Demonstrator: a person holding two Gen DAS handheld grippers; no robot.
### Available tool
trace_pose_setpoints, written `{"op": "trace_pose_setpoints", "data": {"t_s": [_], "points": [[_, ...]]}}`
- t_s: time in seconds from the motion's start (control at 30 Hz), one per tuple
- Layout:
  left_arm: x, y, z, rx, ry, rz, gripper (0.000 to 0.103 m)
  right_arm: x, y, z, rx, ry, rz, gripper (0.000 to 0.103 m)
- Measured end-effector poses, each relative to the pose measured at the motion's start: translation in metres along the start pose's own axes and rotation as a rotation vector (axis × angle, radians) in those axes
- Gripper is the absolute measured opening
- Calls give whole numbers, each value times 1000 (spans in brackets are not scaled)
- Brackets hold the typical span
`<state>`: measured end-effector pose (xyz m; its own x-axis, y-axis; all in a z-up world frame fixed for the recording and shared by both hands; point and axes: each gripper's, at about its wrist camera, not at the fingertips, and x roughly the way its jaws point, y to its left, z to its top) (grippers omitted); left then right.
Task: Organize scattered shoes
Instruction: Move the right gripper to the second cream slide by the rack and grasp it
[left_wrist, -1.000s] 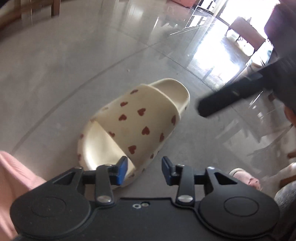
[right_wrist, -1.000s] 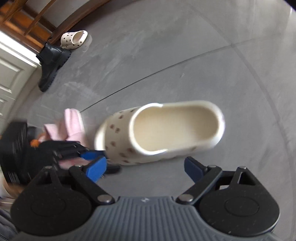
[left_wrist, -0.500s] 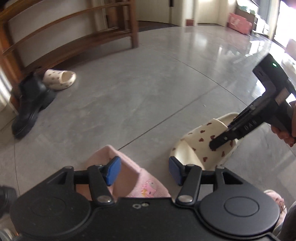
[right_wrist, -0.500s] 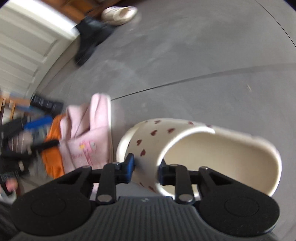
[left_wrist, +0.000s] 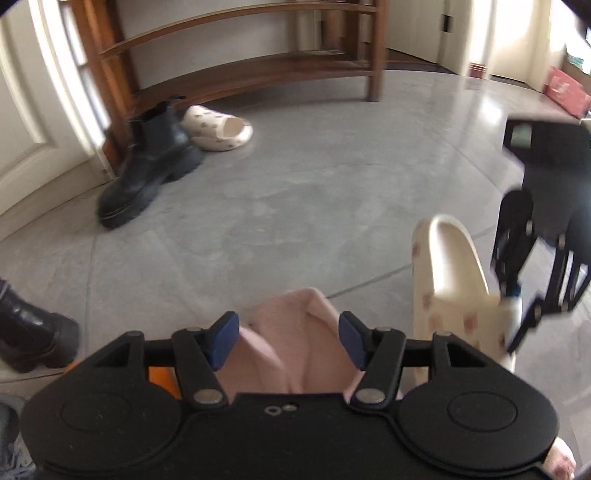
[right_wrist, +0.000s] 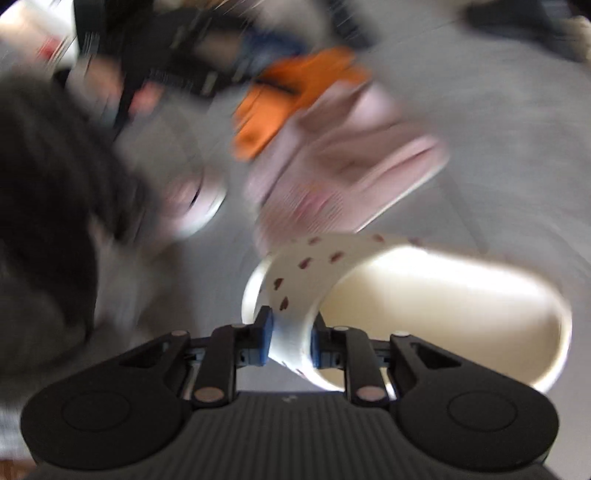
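Right claw (right_wrist: 290, 341): we are seeing its jaws, just now closing, clamping the strap of the cream heart-print slipper (right_wrist: 436, 306), low centre-right of its blurred view. Left claw (left_wrist: 288, 339): jaws have just been opening and are standing released over a pink fuzzy slipper (left_wrist: 291, 332). The matching cream slipper (left_wrist: 218, 127) is lying upper left beside a black boot (left_wrist: 147, 166), under the wooden shelf (left_wrist: 240, 74).
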<state>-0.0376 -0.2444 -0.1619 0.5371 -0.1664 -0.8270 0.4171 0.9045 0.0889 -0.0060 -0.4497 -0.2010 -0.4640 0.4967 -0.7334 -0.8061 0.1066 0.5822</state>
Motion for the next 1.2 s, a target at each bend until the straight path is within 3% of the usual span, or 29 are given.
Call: {"op": "trace_pose_setpoints", "data": {"t_s": [0.07,0.3,0.33,0.4,0.43,0.47,0.5,0.57,0.67,0.8,0.93,0.97,1.03,1.1,1.13,1.2], "points": [[0,7,1,-60,25,2,60,14,-14,16,-48,54,46,22],[-1,21,-10,-127,73,23,61,38,-35,65,-216,281,166,23],[-1,23,-12,-143,71,23,61,40,-38,70,-223,304,170,27],[-1,26,-13,-164,68,24,61,42,-36,75,-233,324,110,52],[-2,29,-14,-178,63,22,61,43,-33,75,-219,336,46,74],[-3,30,-14,-184,56,18,61,44,-32,77,-201,344,1,81],[-4,31,-14,-186,42,17,61,39,-29,78,-175,331,-28,80],[-4,31,-12,-191,39,25,62,20,-23,75,-158,250,-75,80],[-4,33,3,-188,36,31,62,-26,-10,68,-141,66,-277,89],[0,37,33,-213,-13,20,63,-86,-16,70,-38,-298,-609,98],[7,48,55,-245,-49,11,63,-109,-55,80,149,-676,-870,101],[9,51,57,-253,-48,3,63,-115,-77,81,259,-794,-874,101],[12,60,53,-281,-41,-17,63,-124,-128,81,529,-1042,-785,101],[19,71,46,-306,-13,-14,63,-122,-174,81,739,-1214,-735,101],[25,79,40,-323,14,1,63,-119,-194,84,811,-1254,-737,101],[31,90,34,-347,47,23,63,-113,-232,101,869,-1243,-753,101]]}}
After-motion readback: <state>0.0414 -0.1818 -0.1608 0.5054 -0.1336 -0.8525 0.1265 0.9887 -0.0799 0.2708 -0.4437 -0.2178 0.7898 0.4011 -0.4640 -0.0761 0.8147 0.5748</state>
